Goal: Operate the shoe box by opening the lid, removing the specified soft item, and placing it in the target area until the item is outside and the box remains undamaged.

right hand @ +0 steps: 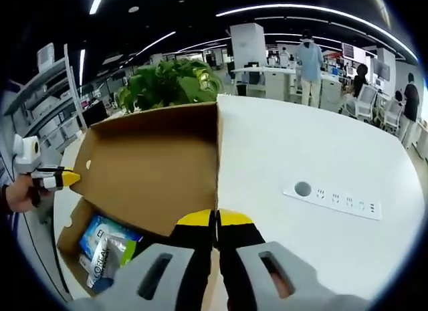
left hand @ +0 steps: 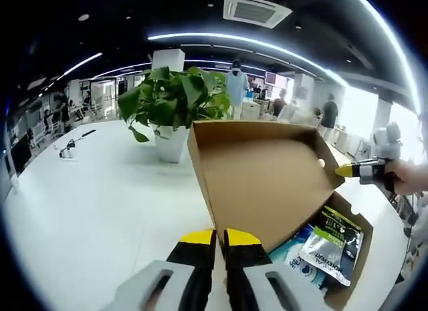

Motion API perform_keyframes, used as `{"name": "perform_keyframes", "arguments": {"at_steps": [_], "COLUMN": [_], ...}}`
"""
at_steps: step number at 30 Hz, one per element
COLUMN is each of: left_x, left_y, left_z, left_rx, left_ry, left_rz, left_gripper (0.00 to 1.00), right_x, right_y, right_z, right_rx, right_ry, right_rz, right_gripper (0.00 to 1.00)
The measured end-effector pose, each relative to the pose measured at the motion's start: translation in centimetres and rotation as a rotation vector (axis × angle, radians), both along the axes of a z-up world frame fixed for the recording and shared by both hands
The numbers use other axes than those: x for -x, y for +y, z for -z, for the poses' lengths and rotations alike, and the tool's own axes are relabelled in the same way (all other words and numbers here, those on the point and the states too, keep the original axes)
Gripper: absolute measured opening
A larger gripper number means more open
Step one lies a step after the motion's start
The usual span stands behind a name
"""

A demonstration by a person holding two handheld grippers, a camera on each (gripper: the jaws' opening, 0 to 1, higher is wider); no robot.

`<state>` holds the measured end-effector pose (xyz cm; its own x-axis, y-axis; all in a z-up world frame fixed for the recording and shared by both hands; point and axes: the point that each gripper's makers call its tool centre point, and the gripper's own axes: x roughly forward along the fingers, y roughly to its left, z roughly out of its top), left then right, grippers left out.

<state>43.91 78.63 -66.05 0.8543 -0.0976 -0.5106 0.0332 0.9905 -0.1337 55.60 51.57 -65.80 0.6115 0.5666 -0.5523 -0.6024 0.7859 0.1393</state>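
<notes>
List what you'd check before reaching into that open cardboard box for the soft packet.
1. Lid open: ok. The brown cardboard lid stands raised.
2. Hold on lid: ok. The left gripper and the right gripper are each shut on a lid edge.
3. Contents in sight: ok. A silvery foil packet and a blue-and-white packet lie inside the brown cardboard box.
4. Which packet is wanted: cannot tell.
5. Free gripper for picking: not ok. Both are busy holding the lid.
6. Box undamaged: ok, as far as the visible walls show.
</notes>
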Motion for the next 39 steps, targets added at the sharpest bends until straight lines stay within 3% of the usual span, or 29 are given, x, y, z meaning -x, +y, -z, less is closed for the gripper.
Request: {"name": "perform_keyframes", "arguments": {"at_steps": [23,29,39], "left_x": [-1.1,-1.5,-1.4], "left_y": [0.5,0.5,0.3], "left_z": [1.8,2.7,3.4], "left_rx": [0.016,0.034,0.077], "left_ry": [0.124,0.186,0.233], "left_rz": [-0.041,-0.053,-0.079], "left_gripper": [0.05,0.06,0.07], "right_x": [-1.0,-1.3,-1.3], "right_y": [0.8,0.9,0.8], "right_z": [1.8,2.7,3.3], "right_rx": [0.049,0.075,0.089], "right_ry": [0.056,0.083,0.104], "right_rz": [0.017,0.006,0.002], "right_gripper": [0.0,0.01,0.02]}}
